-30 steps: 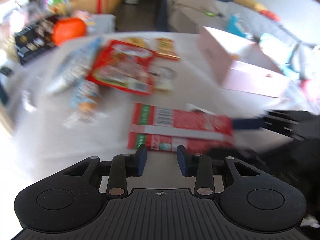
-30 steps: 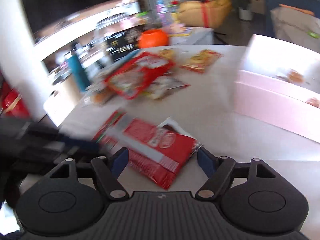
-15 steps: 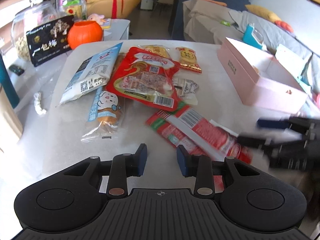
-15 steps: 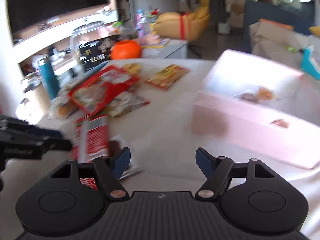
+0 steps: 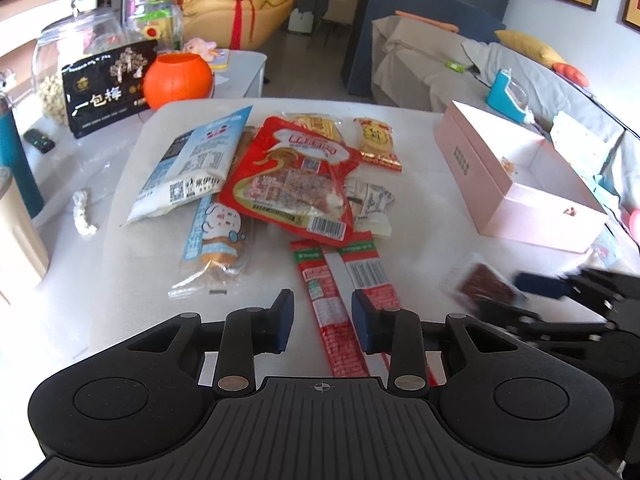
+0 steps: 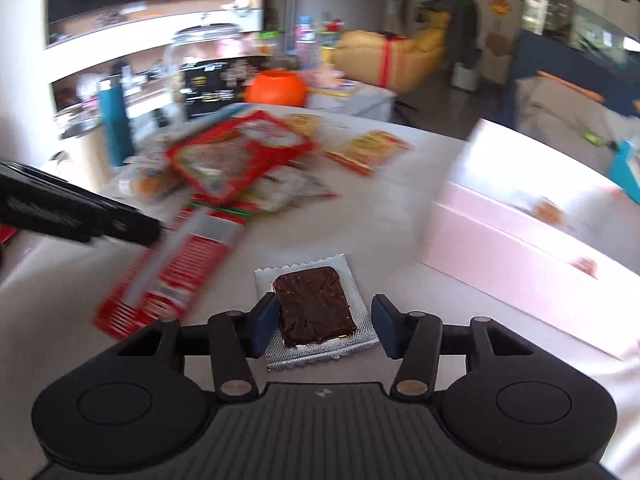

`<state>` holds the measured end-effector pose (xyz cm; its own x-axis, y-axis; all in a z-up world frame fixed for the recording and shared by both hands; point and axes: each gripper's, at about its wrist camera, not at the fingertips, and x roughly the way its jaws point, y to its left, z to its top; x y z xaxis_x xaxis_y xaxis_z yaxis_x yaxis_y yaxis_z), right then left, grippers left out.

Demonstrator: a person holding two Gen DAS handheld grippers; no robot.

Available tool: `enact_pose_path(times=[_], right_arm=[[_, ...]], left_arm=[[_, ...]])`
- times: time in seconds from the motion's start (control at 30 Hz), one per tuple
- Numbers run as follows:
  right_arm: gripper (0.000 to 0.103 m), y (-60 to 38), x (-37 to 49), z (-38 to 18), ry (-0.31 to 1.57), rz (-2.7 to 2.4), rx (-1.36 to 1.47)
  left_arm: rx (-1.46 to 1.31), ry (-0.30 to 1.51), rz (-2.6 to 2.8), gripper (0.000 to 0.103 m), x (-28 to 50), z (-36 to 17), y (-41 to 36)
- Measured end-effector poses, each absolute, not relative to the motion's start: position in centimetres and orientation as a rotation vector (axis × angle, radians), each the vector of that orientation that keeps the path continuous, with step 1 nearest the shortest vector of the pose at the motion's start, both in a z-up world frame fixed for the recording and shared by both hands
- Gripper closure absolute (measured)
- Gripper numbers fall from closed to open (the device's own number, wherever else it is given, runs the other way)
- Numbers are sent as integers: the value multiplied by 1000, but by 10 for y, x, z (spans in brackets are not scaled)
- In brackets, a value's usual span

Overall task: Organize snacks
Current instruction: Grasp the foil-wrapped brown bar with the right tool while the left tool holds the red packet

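A dark brown snack square in a silver foil wrapper [image 6: 316, 312] is straddled by the closing, still-parted right gripper [image 6: 324, 322], while the left gripper [image 5: 322, 318] is held narrowly apart over a long red snack packet [image 5: 340, 300] on the white bench [image 5: 420, 248].

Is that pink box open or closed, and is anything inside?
Open: the pink box has no lid on, and its white interior shows a few small snack pieces, otherwise mostly empty.
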<state>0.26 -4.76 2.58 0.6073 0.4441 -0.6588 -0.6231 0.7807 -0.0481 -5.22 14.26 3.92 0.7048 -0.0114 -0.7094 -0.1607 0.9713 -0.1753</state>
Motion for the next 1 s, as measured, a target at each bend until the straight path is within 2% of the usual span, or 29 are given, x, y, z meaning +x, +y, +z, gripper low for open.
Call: enact_pose_path(times=[0.17,0.2,0.27,0.4,0.47,0.67,0.77,1.0], right_arm=[[51,-94,4,24,697,525,-213],[48,-102,4,23,697,508,-201],[32,-115,5,20,705,484,-163],[29,-121,10,18,719,472,-118],[24,-116,8,17,715,473,-146],[22,-115,6,17,715,473,-146],[18,-114,7,17,717,480,-154],[17,-114,7,16,718,487,-146]], left_arm=[[-201,805,48,66,-31,34,123],[-179,811,36,60,-27,32,116],[-95,811,-1,52,-22,31,98],[1,819,-114,51,-23,31,75],[46,816,-133,51,-27,31,67],[145,819,-84,50,-36,27,67],[130,820,-94,50,-33,28,71],[109,811,-21,50,-24,26,84]])
